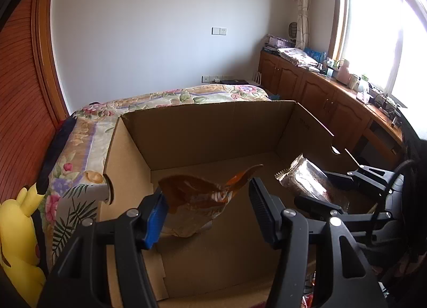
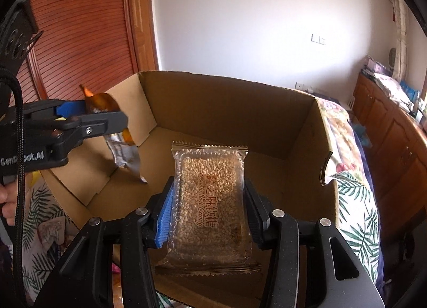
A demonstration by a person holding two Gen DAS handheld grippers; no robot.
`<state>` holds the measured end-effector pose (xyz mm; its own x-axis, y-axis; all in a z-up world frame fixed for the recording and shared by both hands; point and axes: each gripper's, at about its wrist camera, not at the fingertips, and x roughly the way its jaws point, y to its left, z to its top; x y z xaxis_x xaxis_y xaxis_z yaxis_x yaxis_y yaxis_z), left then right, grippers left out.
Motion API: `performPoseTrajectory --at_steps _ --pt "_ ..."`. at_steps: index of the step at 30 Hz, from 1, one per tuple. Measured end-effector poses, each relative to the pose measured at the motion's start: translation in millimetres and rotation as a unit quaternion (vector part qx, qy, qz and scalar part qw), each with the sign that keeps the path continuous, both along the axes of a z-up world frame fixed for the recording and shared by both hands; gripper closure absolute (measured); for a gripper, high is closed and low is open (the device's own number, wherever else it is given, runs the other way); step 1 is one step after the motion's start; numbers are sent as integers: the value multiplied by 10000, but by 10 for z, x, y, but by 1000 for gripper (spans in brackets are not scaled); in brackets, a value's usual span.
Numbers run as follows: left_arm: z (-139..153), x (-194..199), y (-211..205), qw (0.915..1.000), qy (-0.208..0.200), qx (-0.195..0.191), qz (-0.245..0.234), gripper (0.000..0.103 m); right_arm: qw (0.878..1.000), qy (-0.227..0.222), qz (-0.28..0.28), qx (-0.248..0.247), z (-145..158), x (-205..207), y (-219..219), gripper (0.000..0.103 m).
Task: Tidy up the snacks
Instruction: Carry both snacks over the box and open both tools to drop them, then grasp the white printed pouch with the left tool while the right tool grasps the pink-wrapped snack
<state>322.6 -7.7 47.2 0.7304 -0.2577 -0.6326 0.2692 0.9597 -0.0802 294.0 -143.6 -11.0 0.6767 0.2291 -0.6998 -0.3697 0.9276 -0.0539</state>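
Note:
An open cardboard box (image 1: 213,132) sits on a bed. My left gripper (image 1: 208,206) is open above the box; an orange-brown snack packet (image 1: 197,198) hangs between its spread jaws, apparently dropping, its silver underside showing in the right wrist view (image 2: 125,153). The left gripper also shows in the right wrist view (image 2: 106,113). My right gripper (image 2: 208,209) is shut on a clear packet of sesame soft candy (image 2: 210,201) and holds it over the box (image 2: 240,110). That packet shows in the left wrist view (image 1: 309,177) with the right gripper (image 1: 331,185) behind it.
A floral bedspread (image 1: 88,137) lies under the box. A yellow plush toy (image 1: 18,241) sits at the left. Wooden cabinets (image 1: 320,97) with clutter run under the window at the right. A slatted wooden door (image 2: 80,41) stands behind.

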Motion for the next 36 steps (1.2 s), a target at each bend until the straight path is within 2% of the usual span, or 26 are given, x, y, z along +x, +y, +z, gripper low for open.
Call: performPoseTrajectory --at_steps 5,7,10,16,20,22,28,36 --pt "-15 -79 -8 10000 -43 64 -4 43 10000 13 -45 -29 12 0 5 49" --pt "-44 -106 4 10000 -30 73 -9 43 10000 14 -11 -32 19 -17 23 43" --pt "-75 -143 9 9999 -28 118 9 43 9999 -59 -28 -81 38 -62 36 39" --pt "-75 -265 36 9999 -6 110 40 36 9999 -109 -44 39 84 -184 -3 38" --pt "8 -395 106 9999 -107 52 94 34 9998 -181 -30 94 162 -313 -30 38" --pt "74 -482 141 9997 -186 31 125 30 9997 -226 -15 124 209 -393 -35 38" --pt "212 -789 261 9992 -378 45 149 28 9991 -345 53 234 313 -734 -75 37" --pt "76 -1266 351 9988 -421 240 80 24 9989 -244 131 374 203 -1197 -125 37"
